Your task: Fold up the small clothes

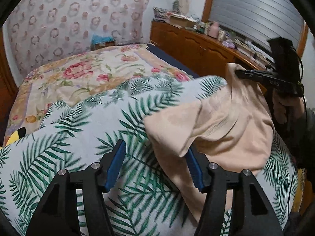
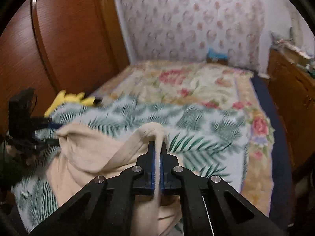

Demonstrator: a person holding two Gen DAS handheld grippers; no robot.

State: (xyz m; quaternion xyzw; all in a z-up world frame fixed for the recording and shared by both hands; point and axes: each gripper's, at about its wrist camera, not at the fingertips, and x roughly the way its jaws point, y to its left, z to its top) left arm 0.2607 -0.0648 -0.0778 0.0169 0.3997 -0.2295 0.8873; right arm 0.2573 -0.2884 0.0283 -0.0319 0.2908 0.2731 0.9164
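Observation:
A small beige garment (image 1: 226, 122) lies bunched on the palm-leaf sheet (image 1: 78, 122) of a bed. My left gripper (image 1: 155, 149) stands open low over the sheet. A flap of the garment drapes over its right finger, whose blue pad (image 1: 194, 169) shows below the cloth; its left pad (image 1: 116, 163) is bare. At the far right my right gripper (image 1: 239, 71) holds an upper edge of the garment lifted. In the right wrist view the right gripper (image 2: 157, 145) is shut on a fold of the beige garment (image 2: 88, 149), and the left gripper (image 2: 56, 133) sits at the cloth's left corner.
A floral quilt (image 1: 82, 72) covers the far half of the bed. A yellow item (image 2: 69, 100) lies at the sheet's left edge. A wooden cabinet (image 1: 187, 45) with clutter on top runs along the right, and a wooden wardrobe (image 2: 69, 39) stands on the left.

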